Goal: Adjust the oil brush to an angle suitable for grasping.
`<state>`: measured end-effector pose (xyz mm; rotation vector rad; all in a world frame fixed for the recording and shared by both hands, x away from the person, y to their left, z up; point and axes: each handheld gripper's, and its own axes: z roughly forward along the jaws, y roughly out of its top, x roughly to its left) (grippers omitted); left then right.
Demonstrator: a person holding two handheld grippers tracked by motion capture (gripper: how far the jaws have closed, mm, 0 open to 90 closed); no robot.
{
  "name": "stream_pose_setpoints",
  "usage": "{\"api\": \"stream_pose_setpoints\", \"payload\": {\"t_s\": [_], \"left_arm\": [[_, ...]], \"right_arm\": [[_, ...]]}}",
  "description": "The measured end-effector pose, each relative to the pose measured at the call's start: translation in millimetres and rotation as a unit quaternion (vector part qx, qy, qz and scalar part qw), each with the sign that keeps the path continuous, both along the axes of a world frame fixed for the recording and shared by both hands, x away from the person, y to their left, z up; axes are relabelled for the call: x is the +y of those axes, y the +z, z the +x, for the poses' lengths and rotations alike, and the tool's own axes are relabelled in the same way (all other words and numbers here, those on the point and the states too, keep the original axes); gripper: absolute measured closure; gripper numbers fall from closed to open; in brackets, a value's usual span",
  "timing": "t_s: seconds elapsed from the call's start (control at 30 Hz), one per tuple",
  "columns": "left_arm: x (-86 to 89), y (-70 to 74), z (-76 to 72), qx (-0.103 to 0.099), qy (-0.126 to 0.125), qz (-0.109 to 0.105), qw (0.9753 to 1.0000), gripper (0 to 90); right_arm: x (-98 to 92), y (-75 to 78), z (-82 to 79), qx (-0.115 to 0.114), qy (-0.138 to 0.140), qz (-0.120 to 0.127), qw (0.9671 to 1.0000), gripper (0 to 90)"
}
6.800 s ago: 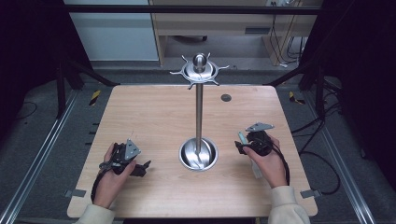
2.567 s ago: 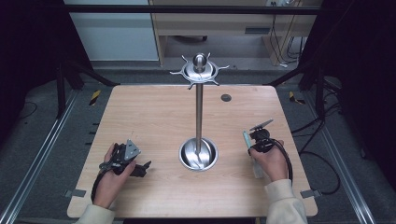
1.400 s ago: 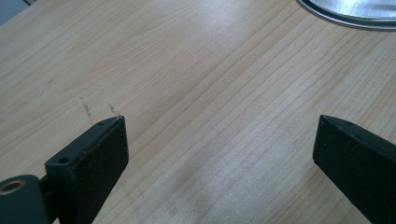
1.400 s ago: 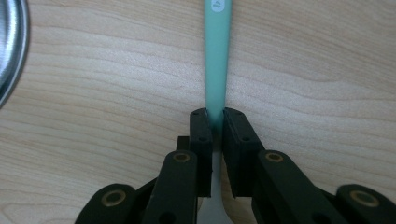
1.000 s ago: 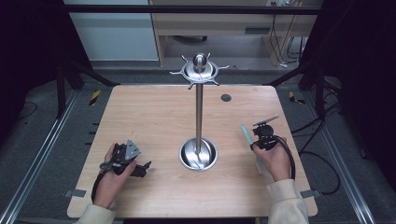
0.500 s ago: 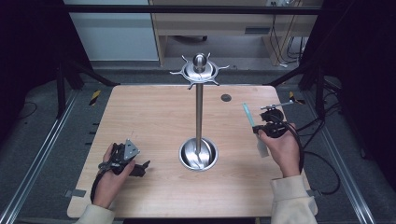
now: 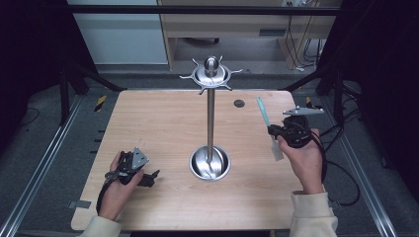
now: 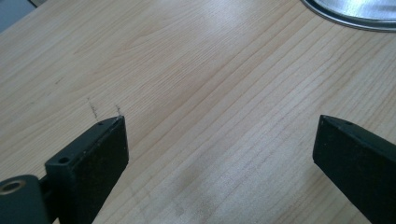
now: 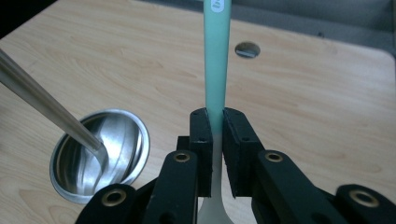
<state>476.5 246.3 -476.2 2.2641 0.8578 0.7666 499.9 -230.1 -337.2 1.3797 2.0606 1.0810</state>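
Left gripper [image 7: 148, 177] resting on table [image 7: 158, 123], jaws wide apart, holding nothing. Right gripper [image 9: 215, 135] clamped on spatula [image 7: 267, 126], lifted off table, green handle pointing away. Stand [image 7: 211, 118] between them; hooks at top bare. Pickup done, judged; hanging on hook left.

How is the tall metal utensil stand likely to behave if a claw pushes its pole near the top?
The stand looks top-heavy: a thin pole rising from a small round base, so it may tip rather than slide. Its polished steel probably feels rigid and slippery, and the smooth wooden table offers little grip.
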Motion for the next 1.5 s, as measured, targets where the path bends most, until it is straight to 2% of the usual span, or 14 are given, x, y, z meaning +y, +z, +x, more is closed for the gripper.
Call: {"api": "stream_pose_setpoints", "payload": {"t_s": [0.1,0.17,0.33,0.4,0.6,0.87,1.07,1.17,1.3,1.37,1.5], "left_arm": [[-1.5,0.3,-0.1,-0.001,-0.005,0.004,1.0000,3.1],[-1.2,0.7,-0.1,-0.001,-0.004,0.002,1.0000,3.2],[0.1,0.7,0.8,0.000,-0.001,0.003,1.0000,3.1],[-0.4,0.9,0.4,0.000,-0.002,0.002,1.0000,3.1],[0.1,0.8,0.5,-0.003,0.000,-0.001,1.0000,3.1],[0.7,1.1,0.6,-0.003,0.000,-0.001,1.0000,3.1],[0.7,1.1,0.6,-0.002,-0.001,-0.001,1.0000,3.1],[1.2,1.3,0.5,0.000,-0.001,-0.002,1.0000,3.2],[2.3,1.7,-0.1,0.001,0.004,-0.005,1.0000,3.1],[2.3,1.9,0.6,-0.003,0.002,-0.002,1.0000,3.1],[1.9,2.0,0.5,-0.003,0.001,-0.001,1.0000,3.1]], "right_arm": [[0.4,8.4,-7.2,-0.026,0.009,0.001,0.9996,82.7],[-0.9,9.8,-8.6,-0.032,0.009,0.002,0.9995,82.7],[-8.8,17.9,-17.8,-0.061,0.015,0.031,0.9976,82.7],[-8.2,21.0,-20.2,-0.071,0.021,0.035,0.9967,82.7],[-5.6,28.9,-26.5,-0.087,0.029,0.046,0.9947,82.7],[-6.4,44.3,-38.1,-0.117,0.041,0.078,0.9892,82.7],[-3.4,57.3,-48.3,-0.140,0.050,0.085,0.9852,82.7],[-1.9,61.4,-51.1,-0.141,0.049,0.081,0.9854,82.7],[-0.4,68.6,-57.7,-0.154,0.052,0.081,0.9834,82.7],[-1.1,72.6,-61.7,-0.163,0.057,0.085,0.9813,82.7],[-0.7,75.6,-64.8,-0.172,0.063,0.090,0.9790,82.7]]}}
